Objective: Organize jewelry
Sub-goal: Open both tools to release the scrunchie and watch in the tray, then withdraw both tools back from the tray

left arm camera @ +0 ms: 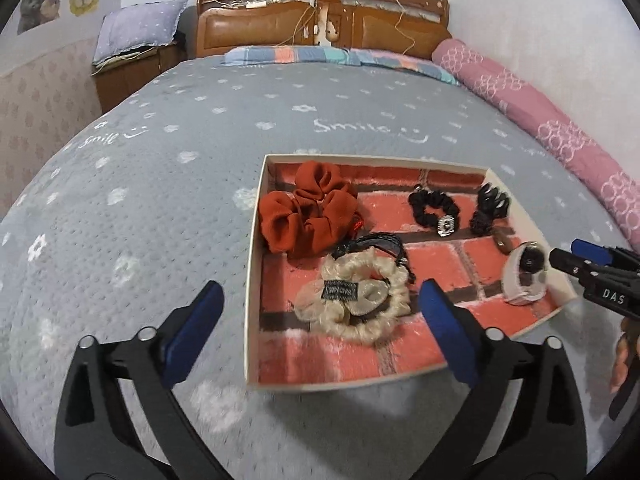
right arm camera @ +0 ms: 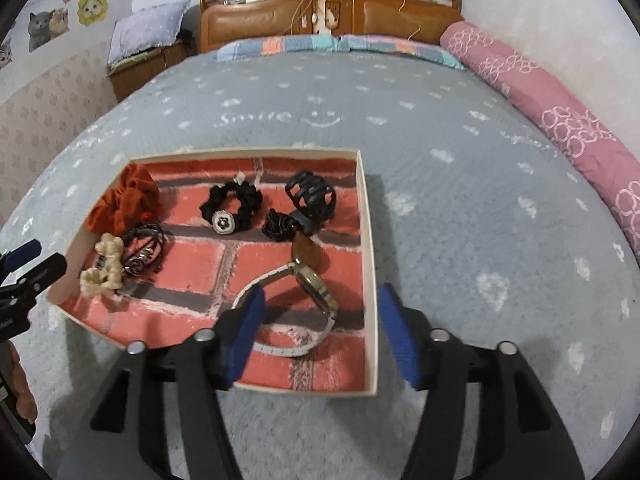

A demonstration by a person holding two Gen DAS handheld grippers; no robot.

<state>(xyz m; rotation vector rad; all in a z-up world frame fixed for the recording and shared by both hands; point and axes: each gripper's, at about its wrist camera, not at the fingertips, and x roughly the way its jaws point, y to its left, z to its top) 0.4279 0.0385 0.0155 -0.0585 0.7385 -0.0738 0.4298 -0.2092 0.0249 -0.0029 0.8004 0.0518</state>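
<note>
My left tongs (left arm camera: 320,332) apart, empty, over cream scrunchie (left arm camera: 356,300); right tongs (right arm camera: 322,338) apart around watch (right arm camera: 308,300) in box (right arm camera: 370,280) on bed (right arm camera: 460,208).

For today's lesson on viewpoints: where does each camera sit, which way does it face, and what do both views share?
Left wrist: sits on the left gripper, looks down at the tray's left side; its blue fingers show, open.
Right wrist: sits on the right gripper, looks down at the tray's right side; its fingers, open, straddle the watch.
Shared: tray, watch, black scrunchie, bed.
</note>
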